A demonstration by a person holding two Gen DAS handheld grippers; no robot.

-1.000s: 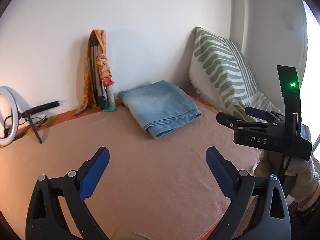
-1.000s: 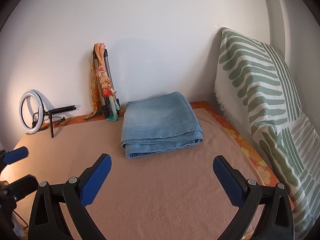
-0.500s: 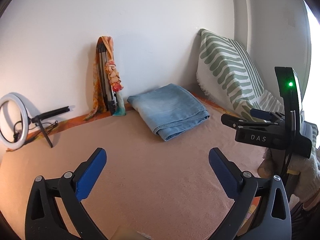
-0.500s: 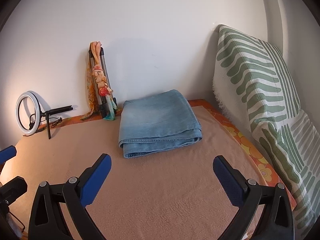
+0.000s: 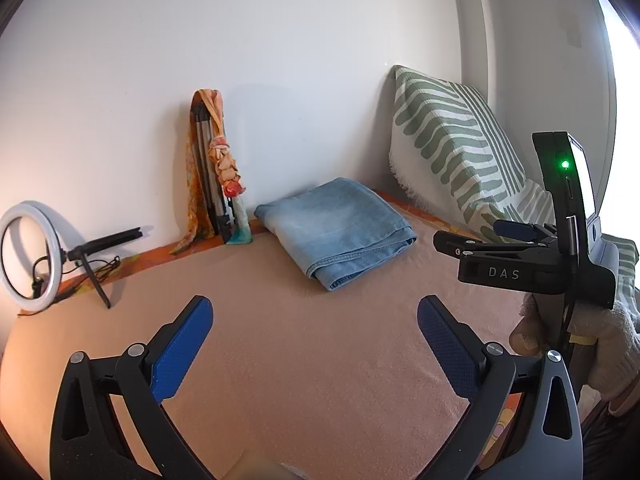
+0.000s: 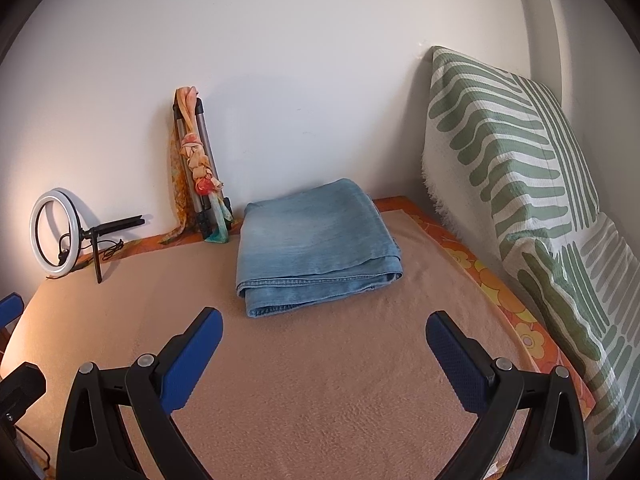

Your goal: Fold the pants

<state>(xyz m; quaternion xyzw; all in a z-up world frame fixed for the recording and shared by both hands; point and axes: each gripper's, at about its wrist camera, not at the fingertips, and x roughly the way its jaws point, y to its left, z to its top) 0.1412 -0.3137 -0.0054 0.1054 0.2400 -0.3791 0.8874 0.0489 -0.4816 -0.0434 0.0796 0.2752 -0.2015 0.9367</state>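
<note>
Toward the far side of a peach blanket (image 6: pixel 320 392) lie the pants (image 6: pixel 316 244), light-blue denim, already folded into a thick rectangle w/ the stacked hems facing the cameras. They rest flat on the blanket, near the white wall, touched by nothing.

Left gripper (image 5: pixel 314 336) sits low in the near foreground of its own view, blue-padded fingers (image 5: pixel 180 354) spread wide apart, holding nothing, well short of the pants. Right gripper (image 6: pixel 324 346) looks the same in its view: blue pads (image 6: pixel 456 364) wide apart, empty, blanket visible between them. From the left wrist view the right gripper's body shows at the right edge, black w/ "DAS" lettering and a green light lit, gripped by a hand in a white knit glove (image 5: pixel 600 344).

Far left, by the wall: a ring light (image 6: pixel 56 236) on a small black stand, cable trailing beside it. Just left of the pants, a folded tripod (image 6: pixel 202 168) leans upright against the wall w/ an orange patterned scarf (image 6: pixel 192 152) knotted around it. Along the right side, a green-and-white striped pillow (image 6: pixel 500 160) stands against the wall; a second one w/ matching pattern lies nearer. An orange floral sheet (image 6: pixel 480 272) peeks out along the blanket's right and far edges.

No containers visible in either view.
</note>
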